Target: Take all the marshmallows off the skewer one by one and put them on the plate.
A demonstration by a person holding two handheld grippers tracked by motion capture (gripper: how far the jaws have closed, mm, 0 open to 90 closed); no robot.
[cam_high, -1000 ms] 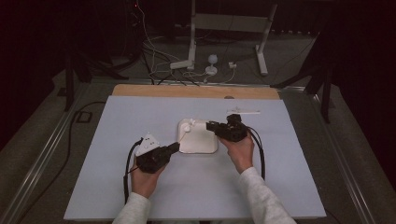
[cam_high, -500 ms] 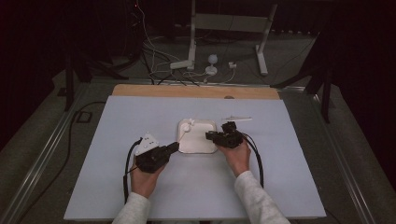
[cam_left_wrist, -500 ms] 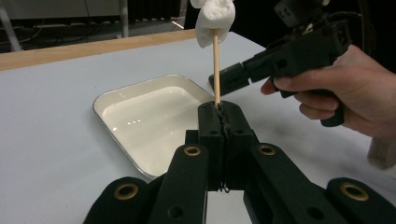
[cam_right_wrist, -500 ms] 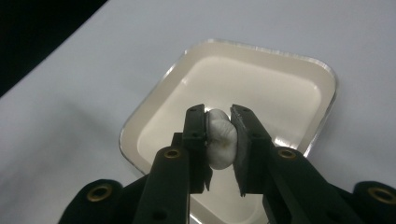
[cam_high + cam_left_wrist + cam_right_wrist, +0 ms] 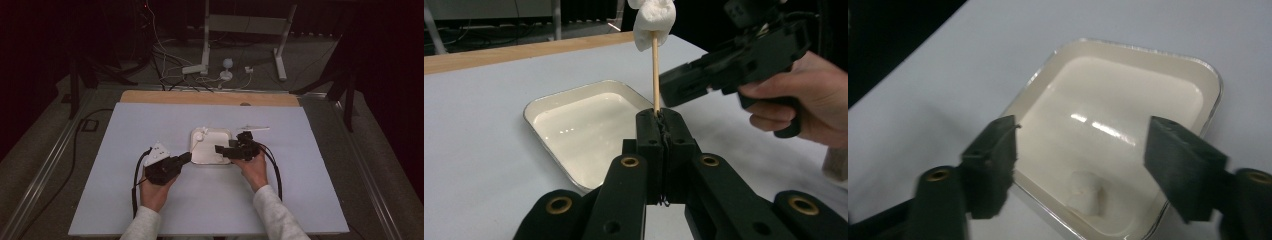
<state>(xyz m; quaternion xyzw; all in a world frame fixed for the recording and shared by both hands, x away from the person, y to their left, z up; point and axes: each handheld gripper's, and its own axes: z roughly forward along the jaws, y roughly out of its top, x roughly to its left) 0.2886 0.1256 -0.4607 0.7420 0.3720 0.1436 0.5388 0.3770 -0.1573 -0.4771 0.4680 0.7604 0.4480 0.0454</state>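
Our left gripper is squeezed tight on a thin wooden stick. The stick stands straight up, and a white marshmallow sits on its top end. Our right gripper has just been opening its jaws, and now they stand wide with nothing pinched between them. Under them lies a second marshmallow, down in the white tray near its close edge. From above, the tray sits on the pale blue mat, with one gripper on each side of it.

We think the job is pulling marshmallows off the stick and dropping them in the tray. To do it well, we should hold the stick still and upright, then bring the open jaws level with the top marshmallow and squeeze softly so it does not squash.

The top of the marshmallow is cut off in the left gripper view. A small white thing beyond the tray is too little to name.
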